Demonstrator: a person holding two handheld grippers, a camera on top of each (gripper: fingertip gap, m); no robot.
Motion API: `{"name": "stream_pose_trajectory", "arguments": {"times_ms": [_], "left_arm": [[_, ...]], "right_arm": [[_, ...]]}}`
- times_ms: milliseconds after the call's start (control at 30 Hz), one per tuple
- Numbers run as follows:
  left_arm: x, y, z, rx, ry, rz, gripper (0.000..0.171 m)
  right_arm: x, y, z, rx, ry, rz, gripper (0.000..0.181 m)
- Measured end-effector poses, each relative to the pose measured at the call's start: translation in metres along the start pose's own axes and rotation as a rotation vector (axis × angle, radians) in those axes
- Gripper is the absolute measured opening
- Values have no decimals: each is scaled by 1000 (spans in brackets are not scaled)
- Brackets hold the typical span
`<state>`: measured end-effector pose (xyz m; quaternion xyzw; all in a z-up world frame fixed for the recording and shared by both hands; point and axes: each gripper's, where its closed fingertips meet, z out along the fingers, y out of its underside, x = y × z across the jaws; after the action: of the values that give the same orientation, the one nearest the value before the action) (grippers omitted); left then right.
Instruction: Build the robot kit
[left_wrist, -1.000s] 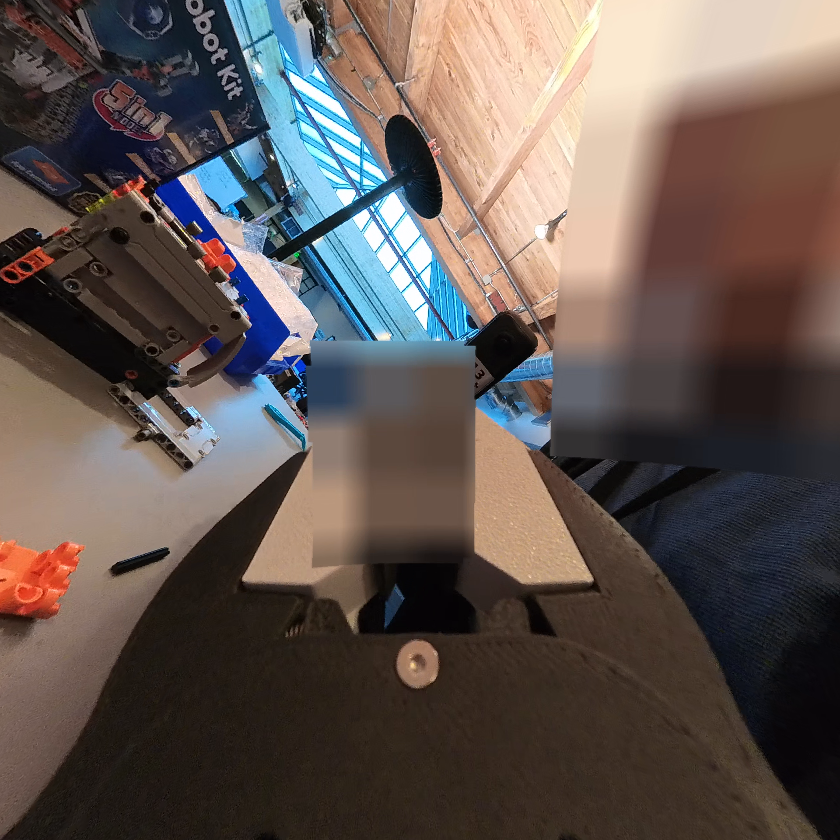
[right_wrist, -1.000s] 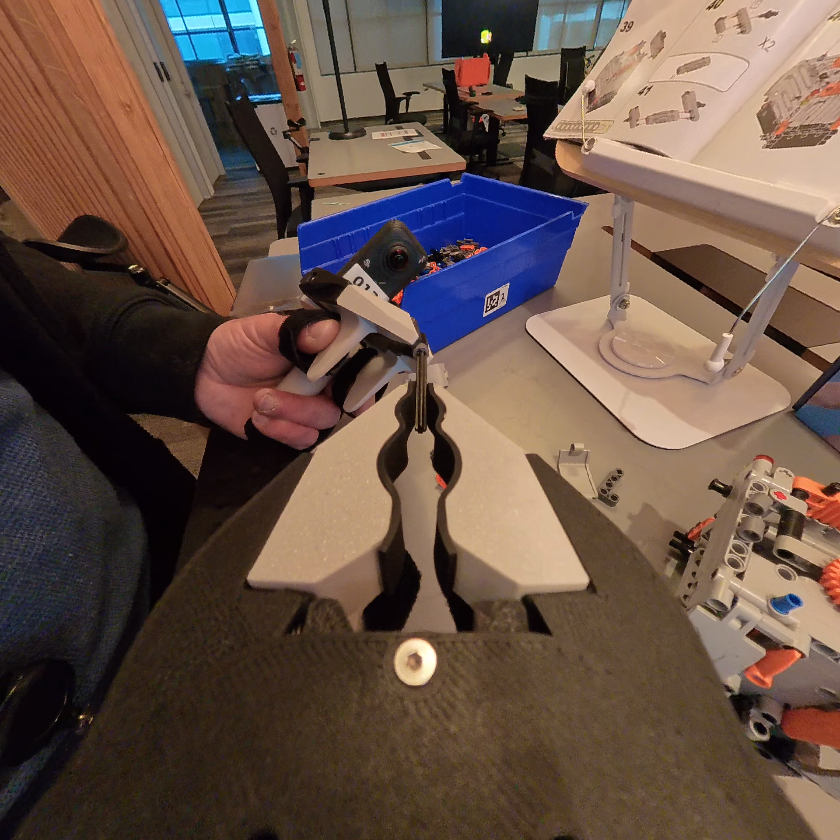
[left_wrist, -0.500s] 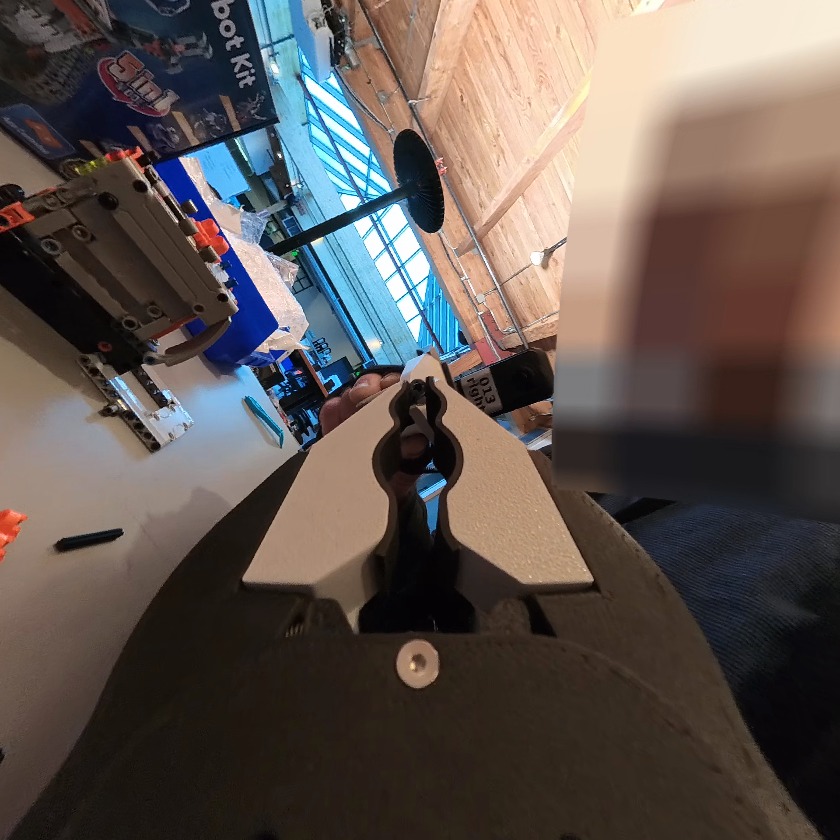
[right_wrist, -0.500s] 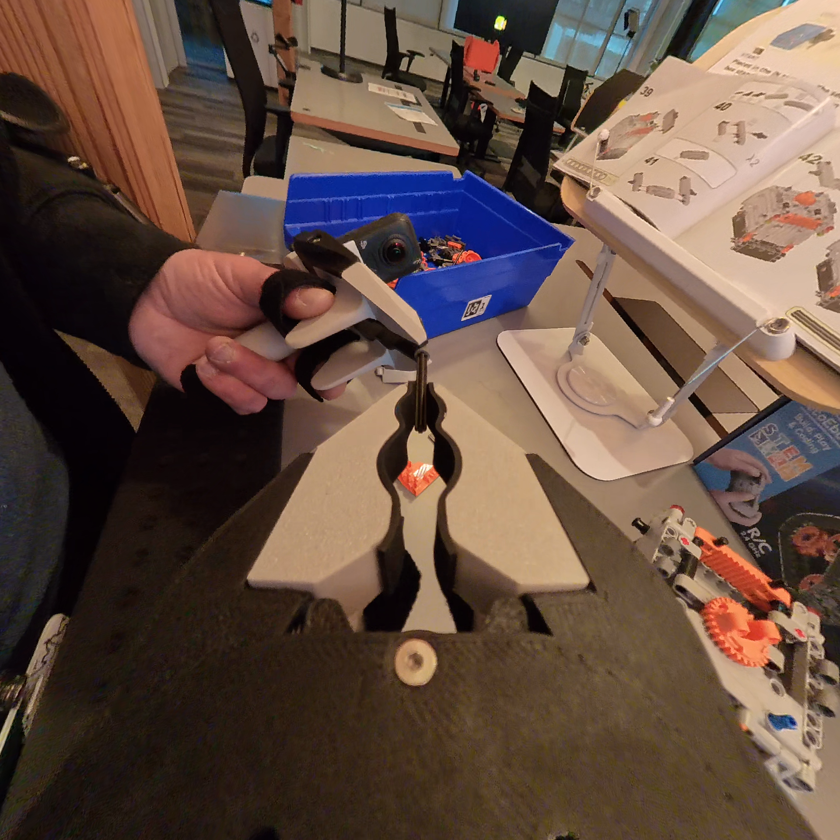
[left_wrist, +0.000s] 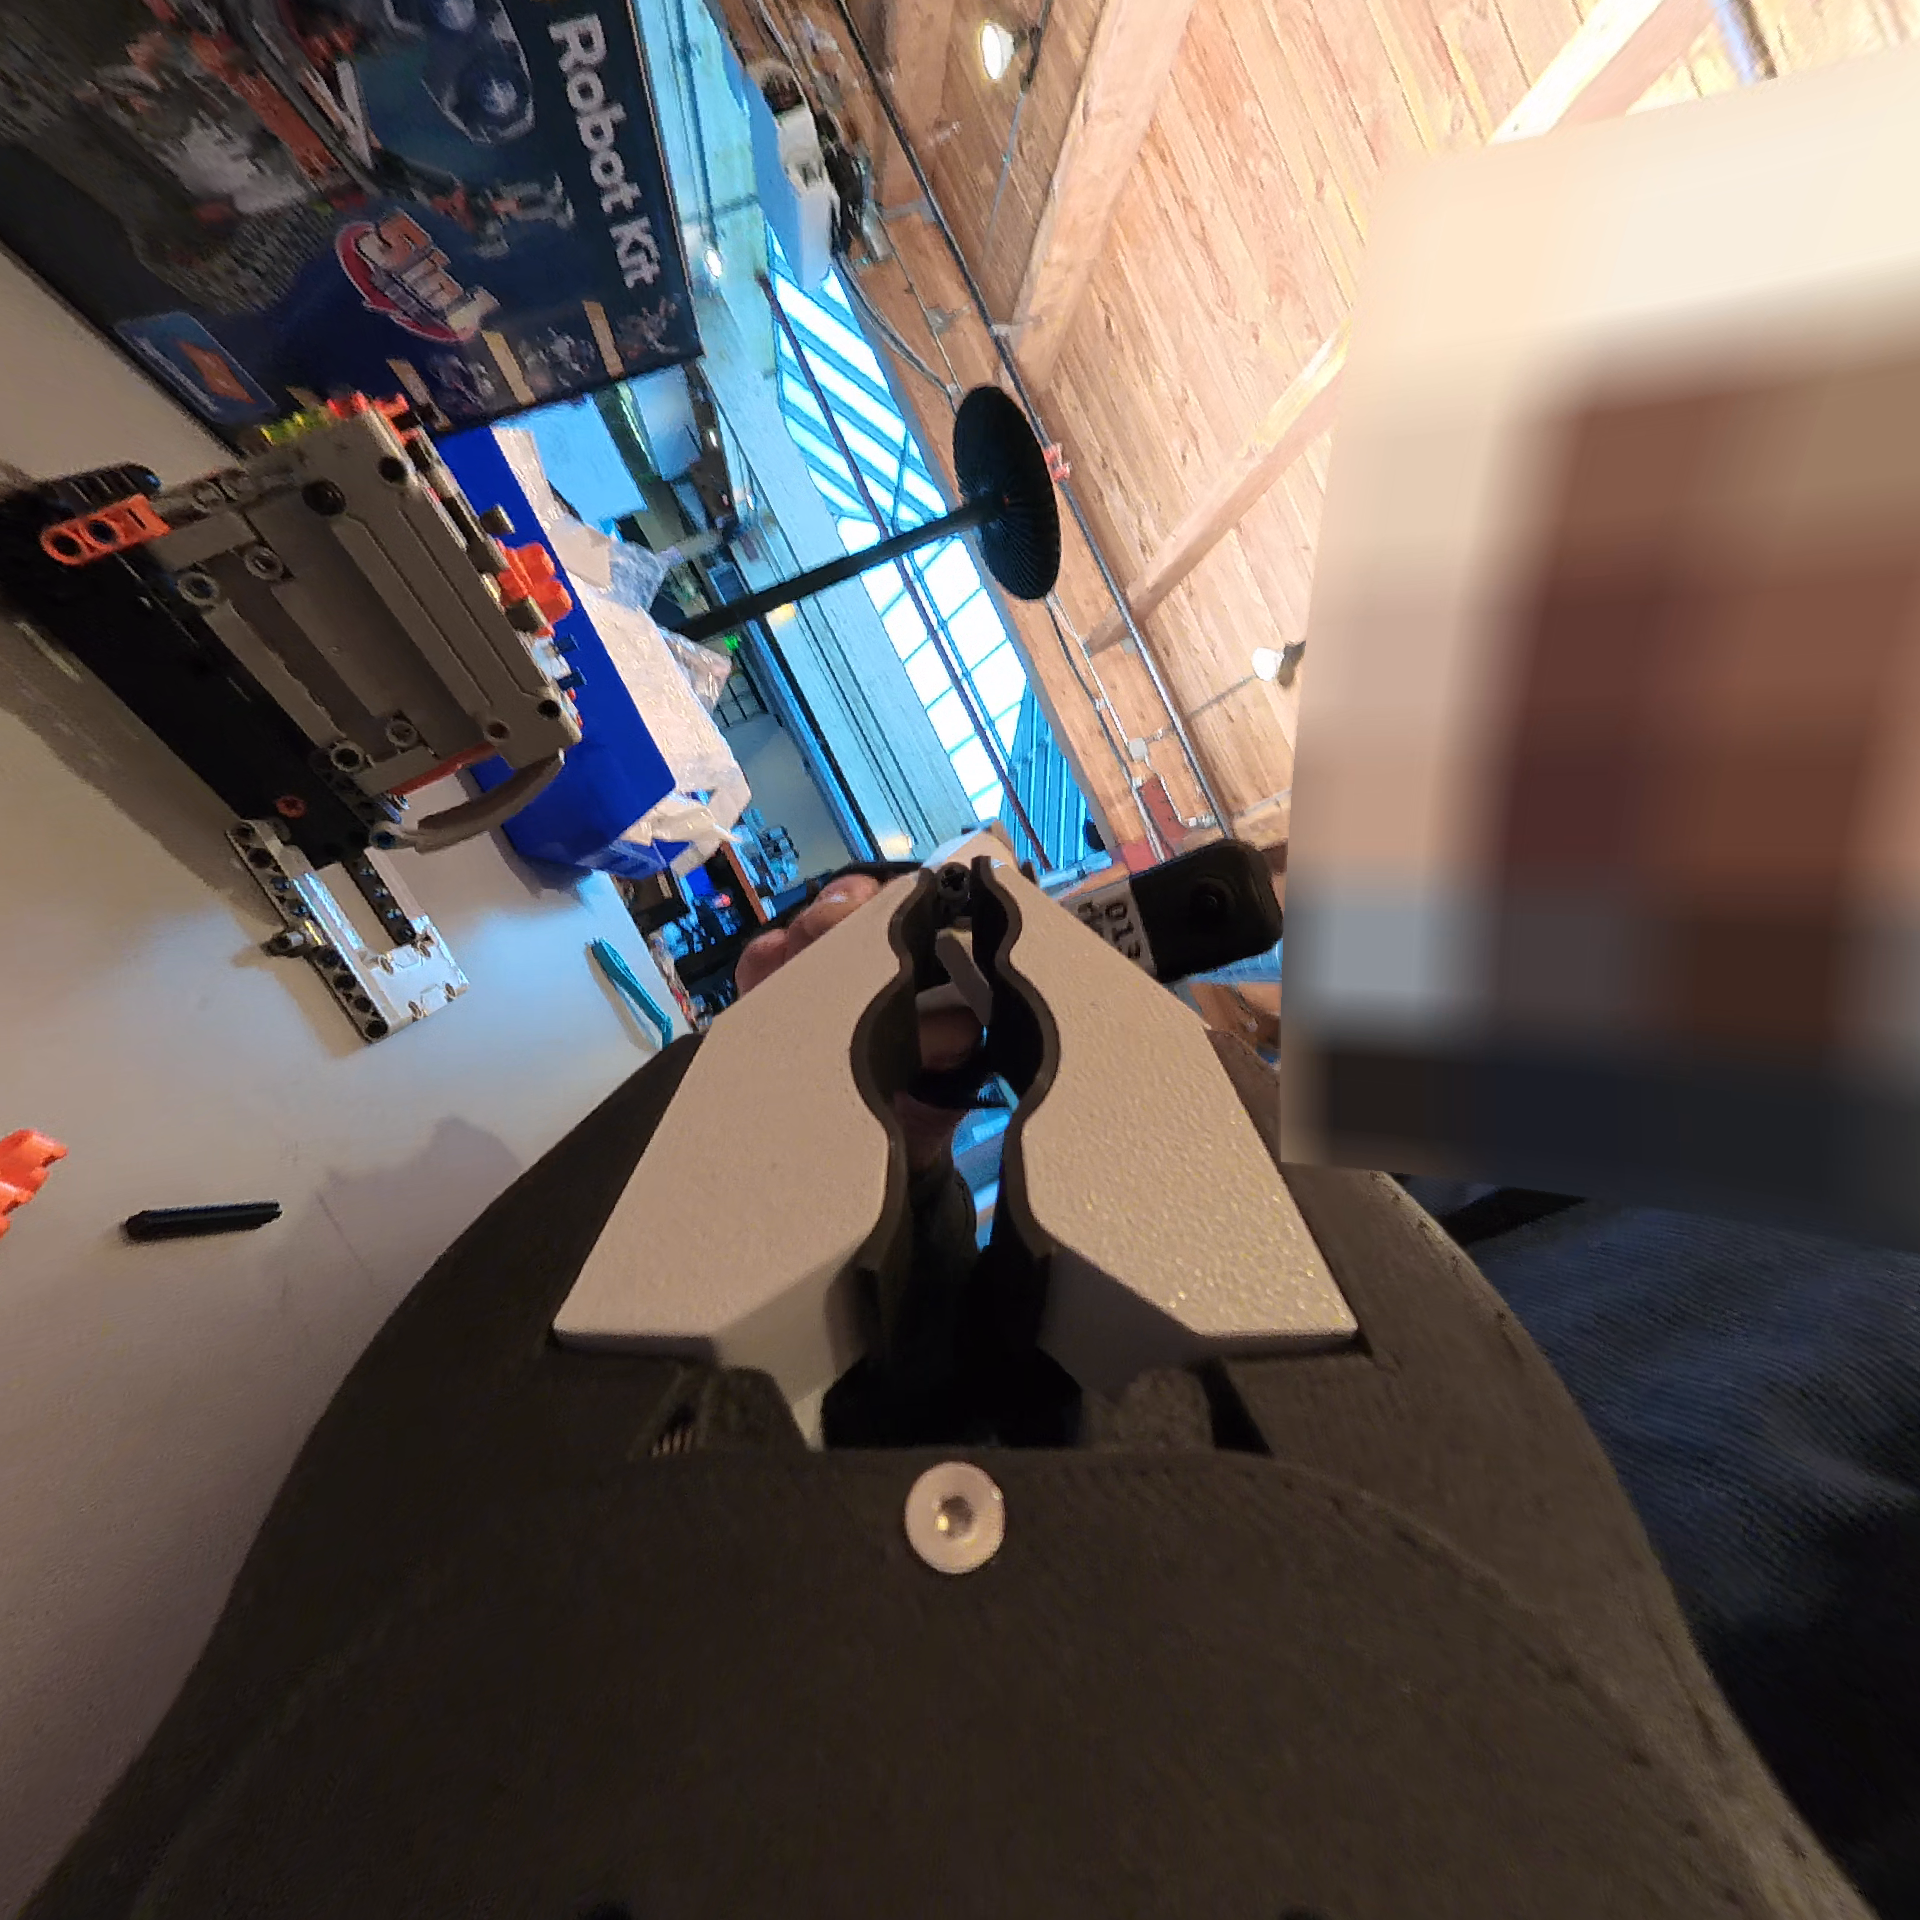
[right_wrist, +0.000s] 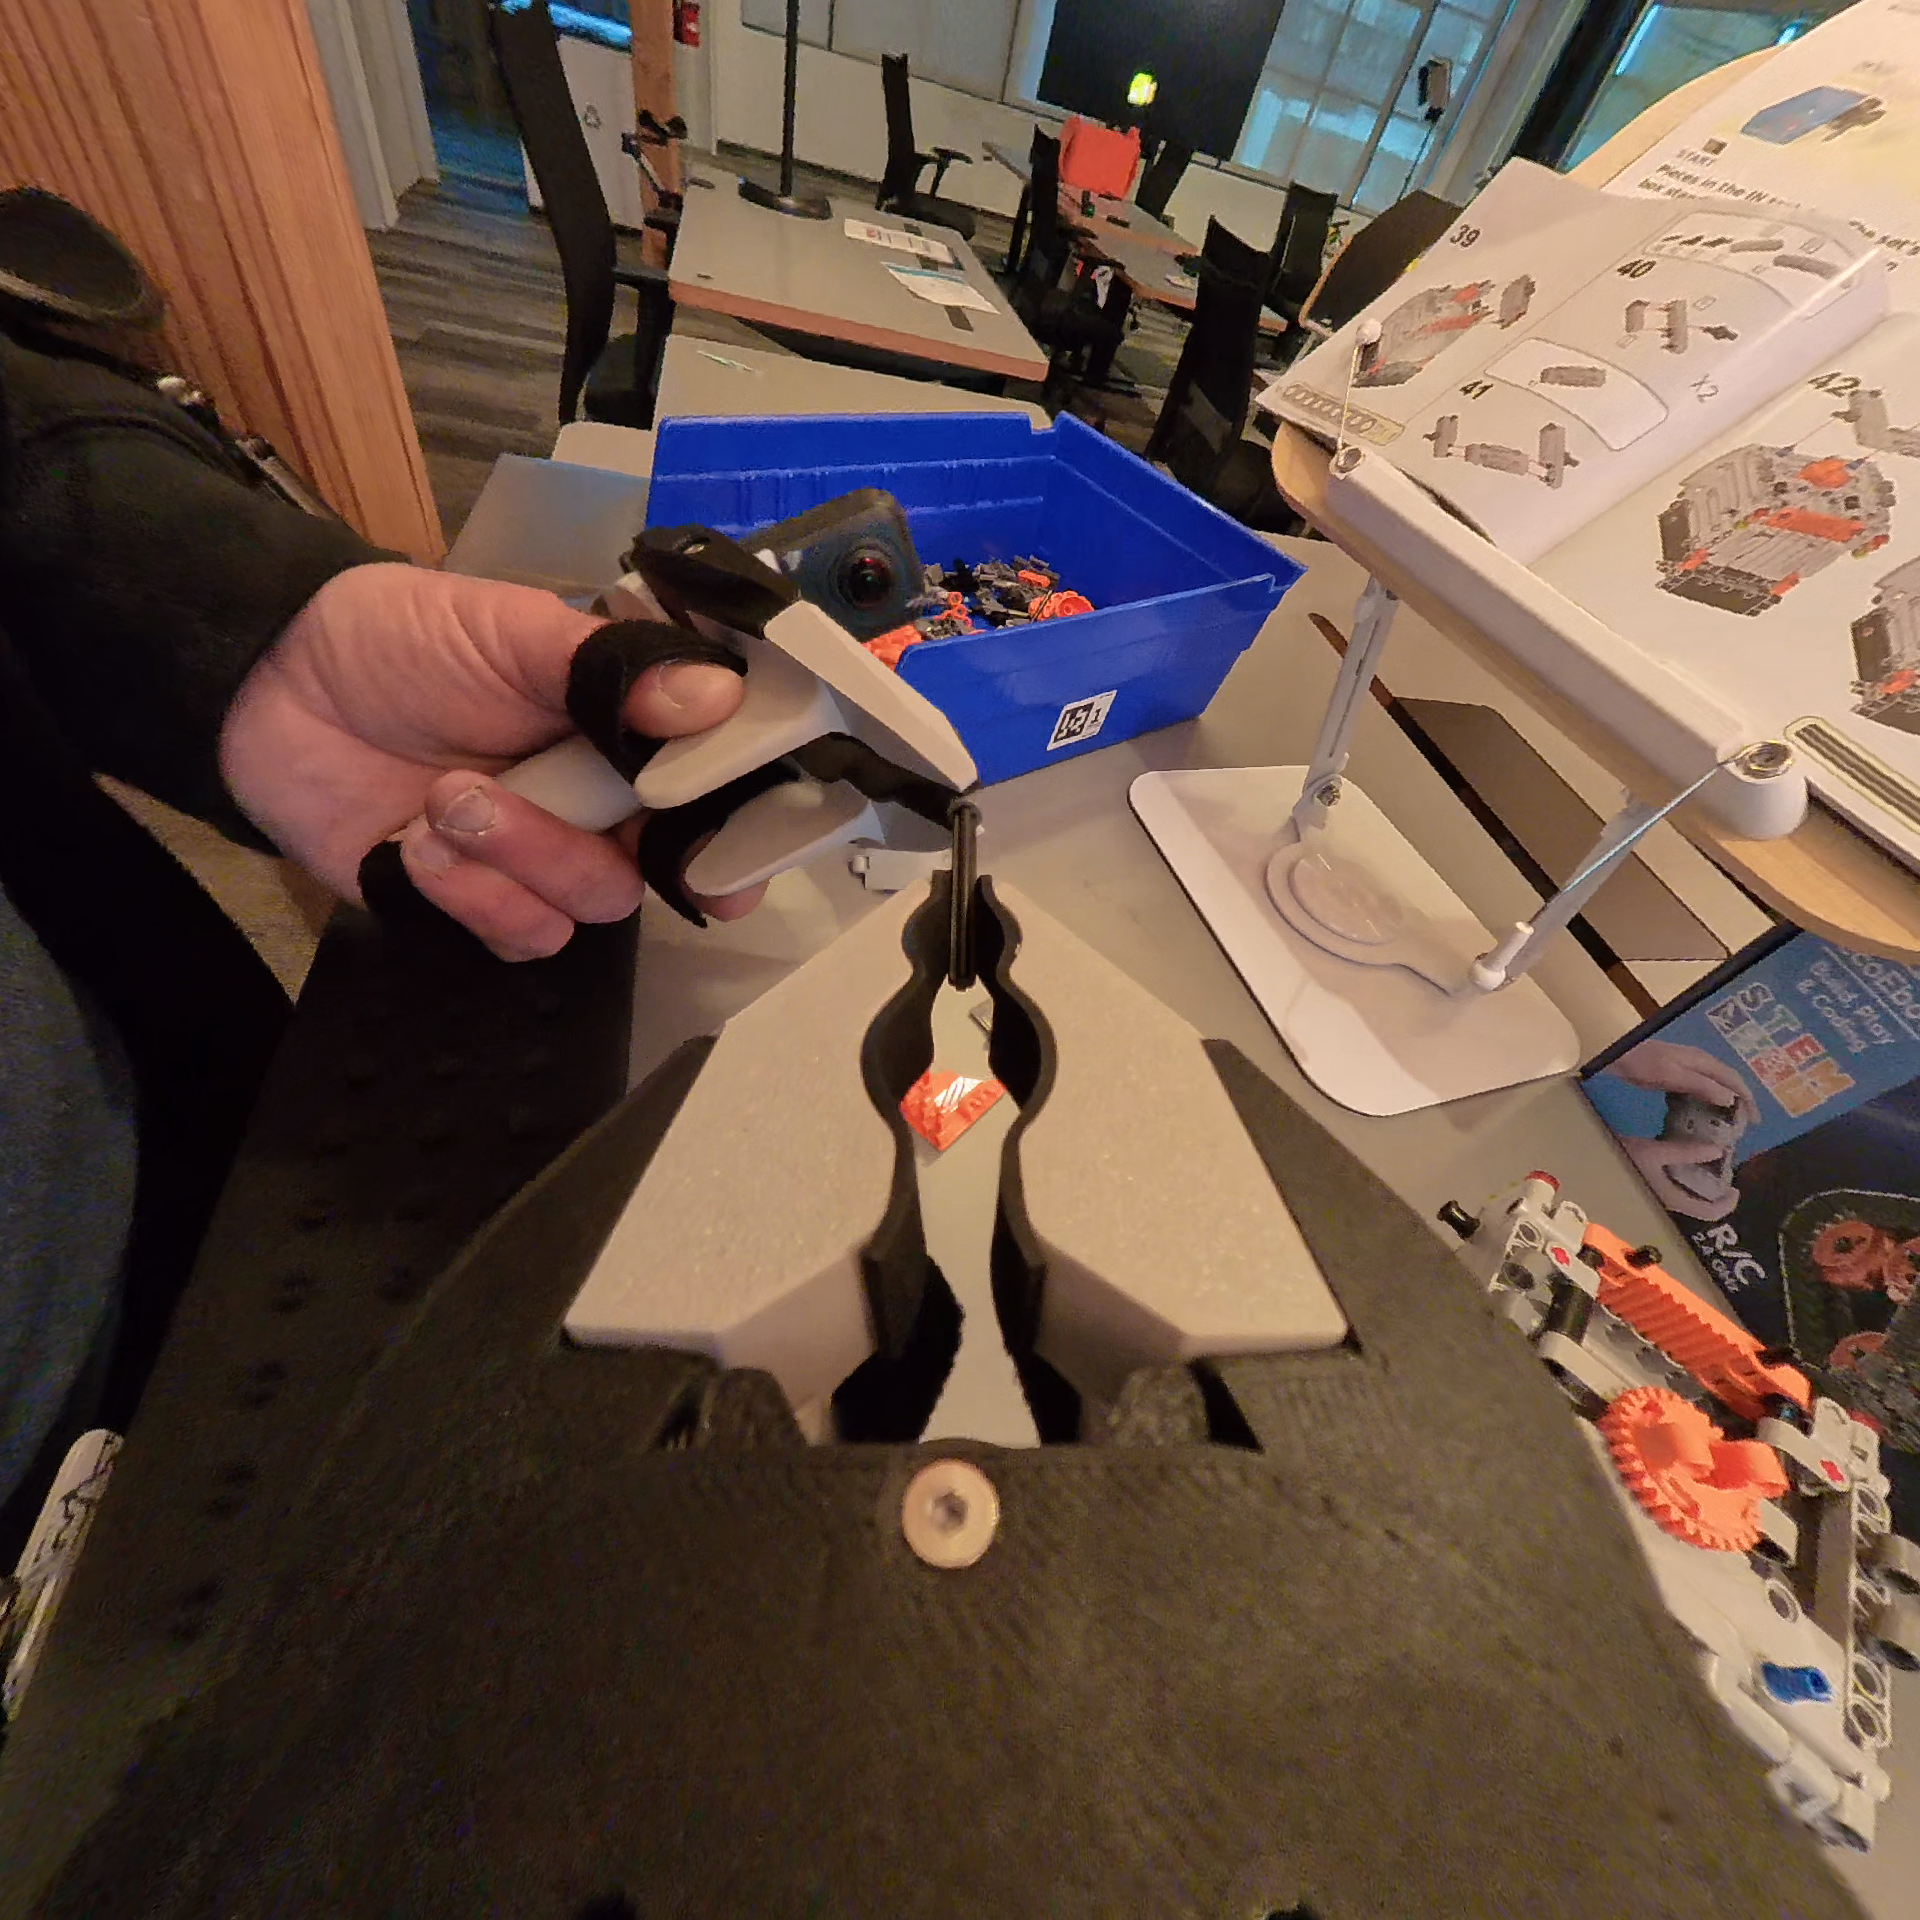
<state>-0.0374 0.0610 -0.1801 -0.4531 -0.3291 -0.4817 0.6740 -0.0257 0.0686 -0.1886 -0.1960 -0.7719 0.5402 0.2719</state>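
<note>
My right gripper (right_wrist: 961, 899) is shut on a thin black axle (right_wrist: 963, 914) that stands upright between its tips, above the table. My left gripper (left_wrist: 956, 883), held by a hand (right_wrist: 416, 748), also shows in the right wrist view (right_wrist: 958, 795). It comes in from the left and its tips are closed on the axle's top end. In the left wrist view the axle's end (left_wrist: 953, 881) shows end-on between the tips, and the right gripper's camera (left_wrist: 1205, 914) sits just behind. Both grippers are tip to tip at the axle.
A blue bin (right_wrist: 1143, 665) of small parts stands behind. A white stand (right_wrist: 1351, 935) holds an open instruction booklet (right_wrist: 1662, 416). A grey and orange model (right_wrist: 1714, 1455) is at the right, also in the left wrist view (left_wrist: 343, 623). A loose orange piece (right_wrist: 951, 1107) and a black pin (left_wrist: 203, 1218) lie on the table.
Both grippers stay joined at the axle. They have moved together, so the model slid to the lower right of the right wrist view, and the left wrist view swung a little.
</note>
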Motion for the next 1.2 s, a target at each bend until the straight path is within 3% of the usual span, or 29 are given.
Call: {"name": "stream_pose_trajectory", "arguments": {"times_ms": [767, 1067, 1200], "left_arm": [[10, -27, 2, 190, -70, 13, 3], [3, -32, 2, 198, -139, 48, 3], [-1, -30, 1, 157, -195, 99, 3]], "right_arm": [[9, -11, 10, -27, 285, 28, 1], [13, -9, 15, -59, 354, 67, 1], [12, -5, 14, -17, 304, 173, 1]]}}
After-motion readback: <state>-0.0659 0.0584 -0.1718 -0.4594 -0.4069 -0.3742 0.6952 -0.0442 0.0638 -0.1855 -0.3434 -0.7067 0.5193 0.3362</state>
